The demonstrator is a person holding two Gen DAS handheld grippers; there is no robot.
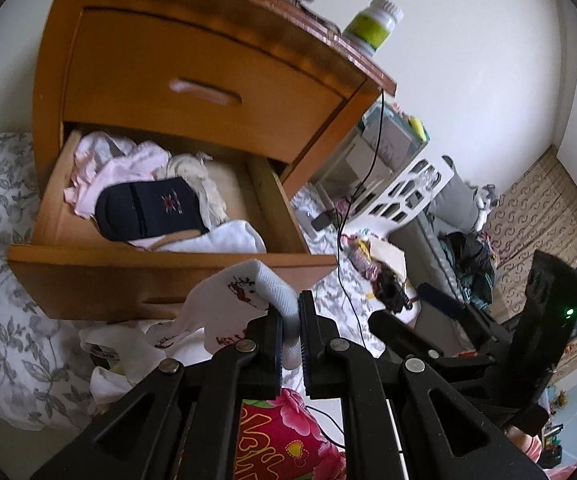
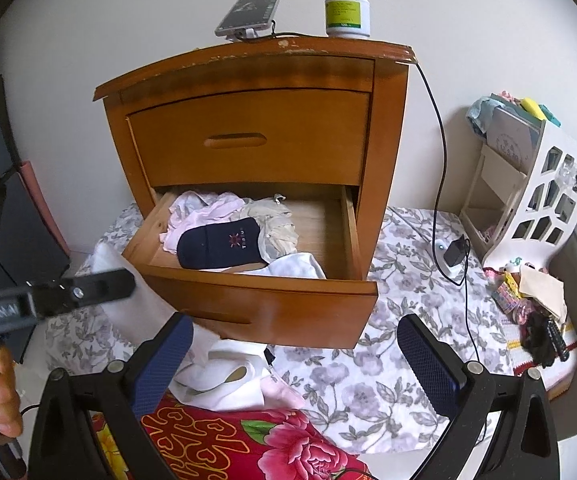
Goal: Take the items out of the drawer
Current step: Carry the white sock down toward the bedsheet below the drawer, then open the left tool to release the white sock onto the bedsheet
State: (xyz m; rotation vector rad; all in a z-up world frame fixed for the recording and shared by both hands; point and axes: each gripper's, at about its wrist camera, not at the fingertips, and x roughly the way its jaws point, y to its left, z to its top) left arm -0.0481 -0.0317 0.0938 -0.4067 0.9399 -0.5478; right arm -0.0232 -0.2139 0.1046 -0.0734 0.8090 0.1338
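The bedside cabinet's lower drawer (image 2: 248, 292) is pulled open. Inside lie a navy sock (image 2: 220, 244) with a small red motif, pink garments (image 2: 204, 212), a beige cloth (image 2: 276, 220) and a white garment (image 2: 296, 266). My left gripper (image 1: 290, 320) is shut on a white sock (image 1: 232, 300) with red print, held just in front of the drawer front (image 1: 128, 280). In the right wrist view that sock (image 2: 128, 308) hangs from the left gripper (image 2: 124, 282) at the left. My right gripper (image 2: 296, 360) is open and empty, low before the drawer.
White clothes (image 2: 224, 376) are piled on a red floral cloth (image 2: 248, 440) below the drawer. The upper drawer (image 2: 248, 140) is closed. A pill bottle (image 2: 346, 6) and a phone (image 2: 248, 14) stand on top. A black cable (image 2: 442, 160) hangs at the right, near a white rack (image 2: 544, 208).
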